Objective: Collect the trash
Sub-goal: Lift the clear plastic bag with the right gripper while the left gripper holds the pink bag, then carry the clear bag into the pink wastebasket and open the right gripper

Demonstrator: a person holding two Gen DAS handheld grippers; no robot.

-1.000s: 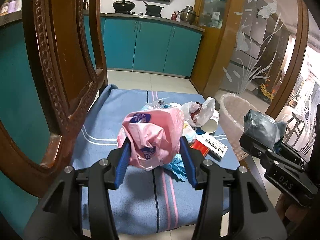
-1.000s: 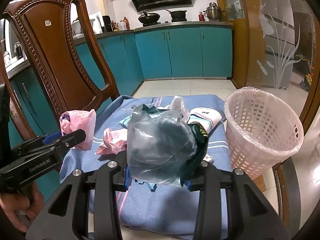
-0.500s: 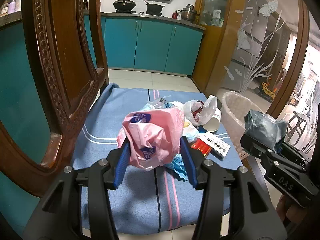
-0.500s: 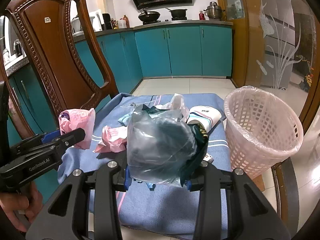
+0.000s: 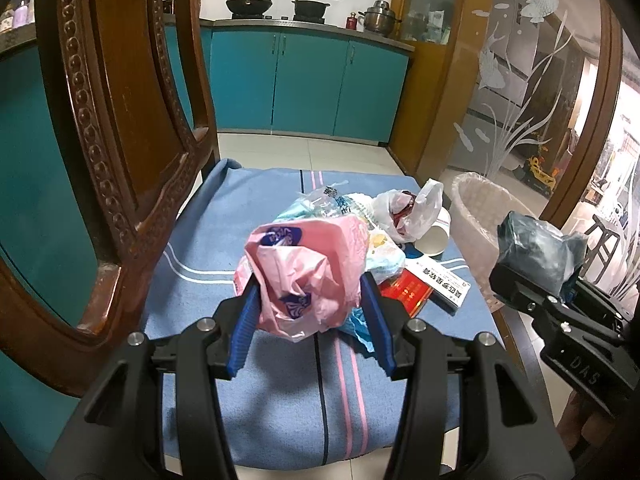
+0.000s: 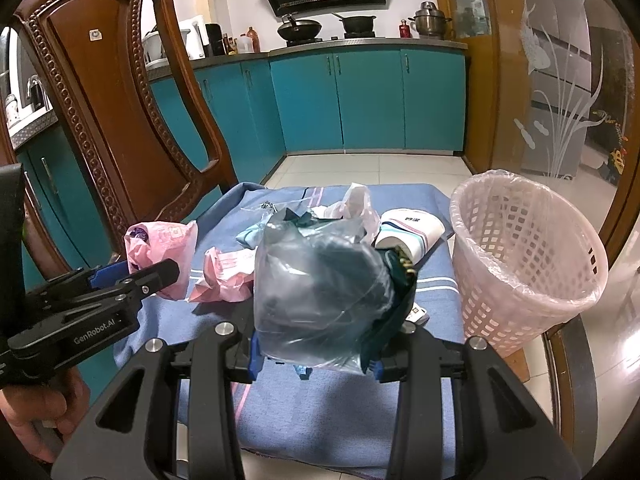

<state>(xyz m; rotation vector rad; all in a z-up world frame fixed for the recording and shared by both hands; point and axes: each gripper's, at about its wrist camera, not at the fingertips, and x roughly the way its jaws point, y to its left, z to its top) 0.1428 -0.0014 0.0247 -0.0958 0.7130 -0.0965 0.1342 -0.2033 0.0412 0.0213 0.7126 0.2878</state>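
My left gripper [image 5: 310,300] is shut on a crumpled pink plastic bag [image 5: 308,276], held above the blue striped cloth [image 5: 280,384] on the chair seat. In the right wrist view that same pink bag [image 6: 160,252] shows at the left in the left gripper [image 6: 160,270]. My right gripper [image 6: 316,344] is shut on a clear bag with dark contents [image 6: 320,292]; the left wrist view shows this dark bag [image 5: 536,252] at the right. A pink mesh bin [image 6: 528,256] lined with plastic stands right of the seat.
Loose trash lies on the cloth: a white bag [image 5: 404,212], a paper cup [image 5: 434,236], a red and white box [image 5: 432,284], a pink wrapper [image 6: 224,276]. The carved wooden chair back [image 5: 120,120] rises at the left. Teal cabinets [image 6: 360,100] line the far wall.
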